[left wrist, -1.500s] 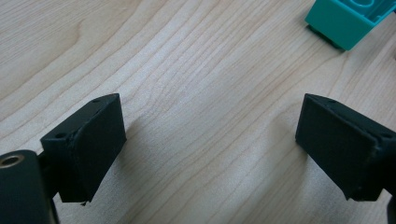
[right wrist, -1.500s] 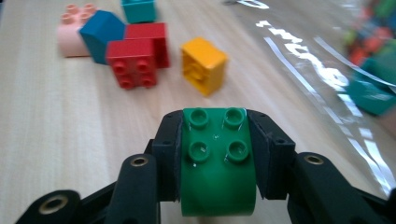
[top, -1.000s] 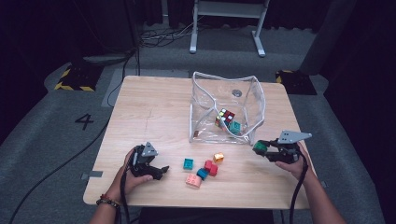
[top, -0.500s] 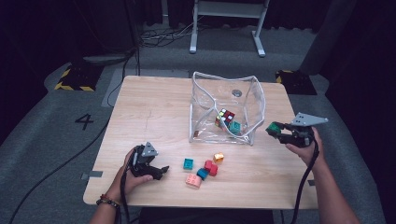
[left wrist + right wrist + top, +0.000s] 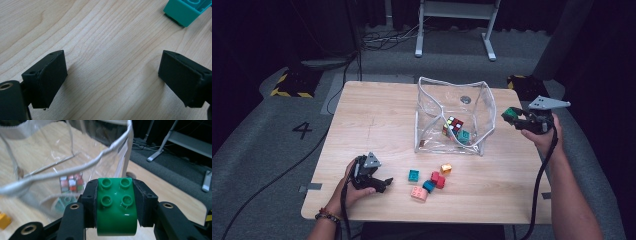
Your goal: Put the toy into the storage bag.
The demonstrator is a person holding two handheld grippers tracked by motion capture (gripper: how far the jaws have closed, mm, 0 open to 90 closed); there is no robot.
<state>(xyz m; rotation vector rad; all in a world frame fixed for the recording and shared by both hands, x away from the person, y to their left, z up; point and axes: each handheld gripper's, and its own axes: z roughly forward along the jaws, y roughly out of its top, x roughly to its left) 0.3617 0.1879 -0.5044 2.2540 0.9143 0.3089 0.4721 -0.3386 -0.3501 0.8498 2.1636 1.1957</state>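
Since the earlier frame the right gripper (image 5: 512, 116) has risen from the tabletop (image 5: 377, 125) to beside the clear bag's (image 5: 482, 100) rim. Its fingers (image 5: 90, 195) clamp the green brick (image 5: 116, 205) between them, studs up. A "4" (image 5: 302, 130) marks the floor; the left gripper (image 5: 384, 184) rests wide open, holding nothing.

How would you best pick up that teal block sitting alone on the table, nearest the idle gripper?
Probably from straight above, pinching two opposite flat side walls of the teal block. It sits apart from the red, blue and pink cluster, open hollow side up, so the walls give flat faces and the jaws have room. The left gripper lies nearest, with its jaws open.
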